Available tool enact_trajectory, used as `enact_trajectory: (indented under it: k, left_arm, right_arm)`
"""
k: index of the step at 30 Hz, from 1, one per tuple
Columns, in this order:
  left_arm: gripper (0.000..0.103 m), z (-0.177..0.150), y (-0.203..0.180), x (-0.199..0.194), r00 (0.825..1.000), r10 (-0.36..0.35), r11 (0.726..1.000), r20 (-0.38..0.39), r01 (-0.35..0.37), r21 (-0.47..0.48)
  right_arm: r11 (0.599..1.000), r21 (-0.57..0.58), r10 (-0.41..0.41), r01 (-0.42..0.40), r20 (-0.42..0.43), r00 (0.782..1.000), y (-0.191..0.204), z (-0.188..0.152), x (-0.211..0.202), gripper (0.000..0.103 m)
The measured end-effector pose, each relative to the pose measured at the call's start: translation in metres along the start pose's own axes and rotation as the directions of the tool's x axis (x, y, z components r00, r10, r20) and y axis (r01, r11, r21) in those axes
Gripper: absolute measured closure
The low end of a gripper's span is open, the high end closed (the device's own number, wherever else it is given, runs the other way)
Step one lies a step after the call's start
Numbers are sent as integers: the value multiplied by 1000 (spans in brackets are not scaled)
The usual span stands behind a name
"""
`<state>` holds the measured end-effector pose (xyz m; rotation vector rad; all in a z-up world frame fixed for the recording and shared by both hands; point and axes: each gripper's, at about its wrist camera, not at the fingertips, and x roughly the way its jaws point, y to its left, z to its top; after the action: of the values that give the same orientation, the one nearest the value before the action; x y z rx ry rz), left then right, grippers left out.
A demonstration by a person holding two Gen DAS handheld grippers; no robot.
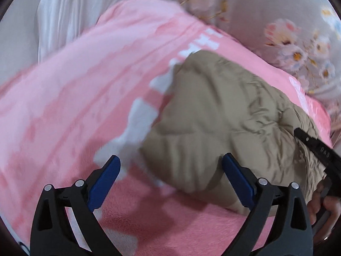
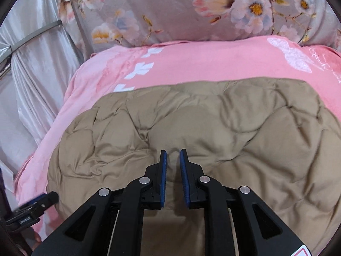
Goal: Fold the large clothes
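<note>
1. Left wrist view: the tan quilted jacket [image 1: 223,117] is a puffy, wrinkled bundle lying on the pink blanket [image 1: 74,89], which has white shapes printed on it. The picture is blurred.
2. Left of the jacket in this view the blanket runs out to a white curtain [image 1: 70,10]; behind the jacket is floral bedding [image 1: 287,32].
3. The left gripper [image 1: 170,179] has its jaws wide apart with nothing between them; they hang over the blanket at the jacket's near edge, the right jaw in front of the tan cloth.
4. At the jacket's right edge the right gripper [image 1: 315,149] shows as a black bar with a hand [image 1: 324,209] beneath it. It bears pale lettering, too blurred to read with certainty.
5. Right wrist view: the jacket [image 2: 213,128] spreads broad across the blanket [image 2: 191,64], its padding stitched into soft bulging cells.
6. The right gripper [image 2: 173,155] has its jaws nearly together, pinching a small ridge of the jacket's cloth.
7. Left of the jacket, the left gripper [image 2: 36,202] shows a tiny label that I cannot read.
</note>
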<state>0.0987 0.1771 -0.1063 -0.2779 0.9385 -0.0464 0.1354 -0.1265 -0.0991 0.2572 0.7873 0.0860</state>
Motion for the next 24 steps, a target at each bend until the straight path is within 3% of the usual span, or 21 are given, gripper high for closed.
enact_trajectory:
  k: [3,11,13,15,17,20,22,24]
  left_arm:
    - [6,-3,21,17,988,-142,980,-56,133,-147]
    - [8,10,-7,29,957,-288,949,-30,281,-141]
    - [26,12,-17,27,957,-289,951,-33,283,-124]
    - [56,17,-33,17,969,-249,967,-7,248,-67]
    - [73,21,-46,-2,969,-248,969,24,248,-6]
    - [82,31,-68,-35,946,-315,949,70,312,50]
    - [83,35,-82,-51,941,-326,943,85,318,95]
    - [84,40,-97,-68,937,-334,937,105,318,145]
  right_arm:
    - [999,-35,-39,39,1,999,5,-8,10,87]
    - [999,-42,-29,31,44,999,-3,-19,21,92]
    - [998,-43,-32,34,44,999,-3,-19,22,92]
    - [999,-35,-24,25,41,999,-6,-17,23,92]
    - [1000,-27,-11,12,38,999,-8,-16,23,92]
    - [1000,12,16,-17,23,1000,-14,-15,12,92]
    - [998,50,34,-36,37,999,-21,-21,-13,93]
    - [1000,12,27,-28,58,998,-27,-33,-41,94]
